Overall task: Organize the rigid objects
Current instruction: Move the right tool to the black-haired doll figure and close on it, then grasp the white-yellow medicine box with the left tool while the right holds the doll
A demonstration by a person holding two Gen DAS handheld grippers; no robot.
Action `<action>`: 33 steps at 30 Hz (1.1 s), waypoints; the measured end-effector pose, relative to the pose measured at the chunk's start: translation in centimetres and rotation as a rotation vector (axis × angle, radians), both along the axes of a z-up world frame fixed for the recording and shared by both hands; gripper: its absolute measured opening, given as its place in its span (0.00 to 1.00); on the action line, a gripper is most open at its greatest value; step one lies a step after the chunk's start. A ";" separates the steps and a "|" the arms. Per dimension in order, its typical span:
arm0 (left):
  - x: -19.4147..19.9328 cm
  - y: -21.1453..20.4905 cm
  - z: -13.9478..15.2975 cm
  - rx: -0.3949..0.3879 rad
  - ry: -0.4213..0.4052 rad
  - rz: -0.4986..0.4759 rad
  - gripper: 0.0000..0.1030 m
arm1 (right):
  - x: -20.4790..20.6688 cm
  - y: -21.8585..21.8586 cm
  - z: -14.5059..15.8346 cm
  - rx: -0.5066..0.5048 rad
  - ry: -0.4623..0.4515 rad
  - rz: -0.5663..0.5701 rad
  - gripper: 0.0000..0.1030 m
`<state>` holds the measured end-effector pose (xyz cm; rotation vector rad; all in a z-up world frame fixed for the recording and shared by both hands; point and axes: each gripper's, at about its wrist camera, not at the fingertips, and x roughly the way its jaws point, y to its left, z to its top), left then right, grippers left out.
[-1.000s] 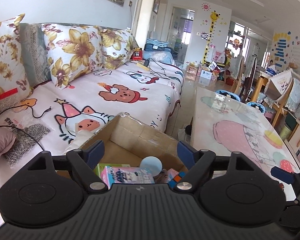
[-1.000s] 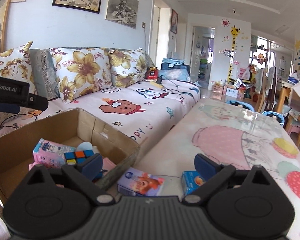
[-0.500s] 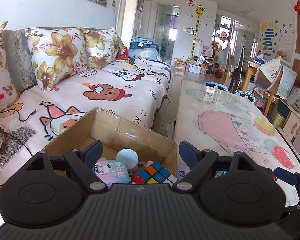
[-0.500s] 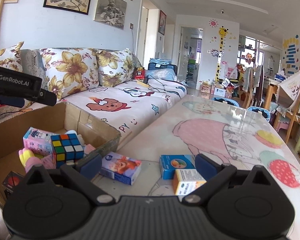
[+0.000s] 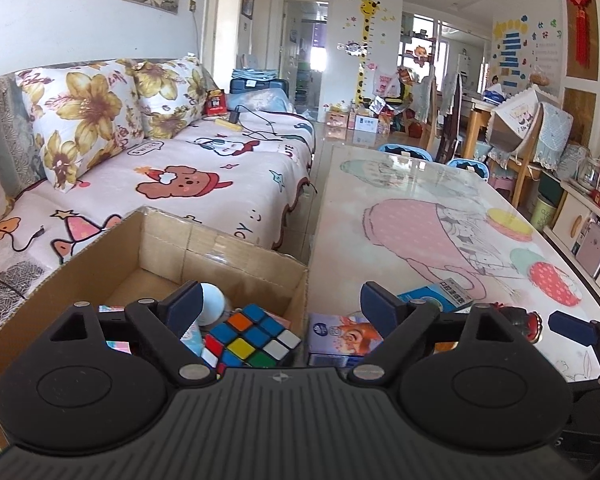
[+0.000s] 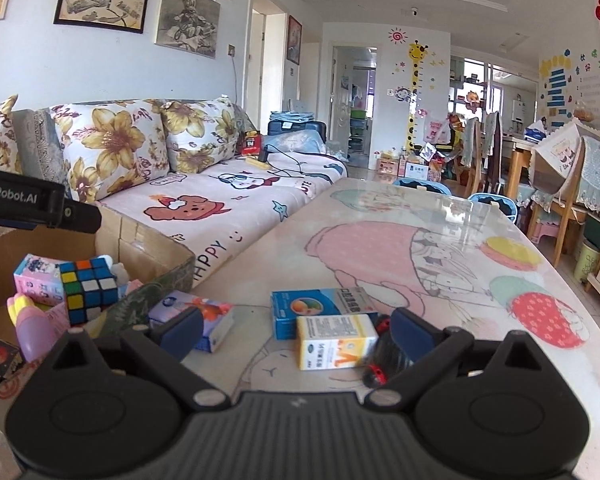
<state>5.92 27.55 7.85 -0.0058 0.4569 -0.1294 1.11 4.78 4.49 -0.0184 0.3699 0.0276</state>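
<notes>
Both tools gape wide, holding nothing: left tool over the cardboard box (Rubik's cube inside), right tool above the yellow-white carton on the table.

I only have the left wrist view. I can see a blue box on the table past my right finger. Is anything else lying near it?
Observer: Yes. In the right wrist view a white and orange box lies just in front of the blue box, close against it.
Operator: Is the right gripper holding anything?
Observer: No. The right gripper is open, with the white and orange box between its fingers but not gripped.
Operator: What's deep in the cardboard box beside the cube?
Observer: A pink carton stands behind the cube, and a pink and yellow toy lies nearer the camera inside the cardboard box.
</notes>
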 end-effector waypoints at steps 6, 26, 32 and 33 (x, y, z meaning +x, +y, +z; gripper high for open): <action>0.6 -0.3 -0.5 0.010 0.006 -0.035 1.00 | 0.4 -2.1 -0.7 0.011 0.010 -0.065 0.99; 2.0 -1.4 -2.0 0.068 0.060 -0.120 1.00 | 6.9 -9.1 -4.5 0.123 0.200 -0.173 0.99; 1.7 -2.0 -2.1 0.068 0.073 -0.133 1.00 | 6.8 -9.5 -4.8 0.111 0.213 -0.150 0.91; 1.6 -2.1 -2.2 0.071 0.073 -0.136 1.00 | 6.8 -9.6 -4.8 0.108 0.212 -0.150 0.91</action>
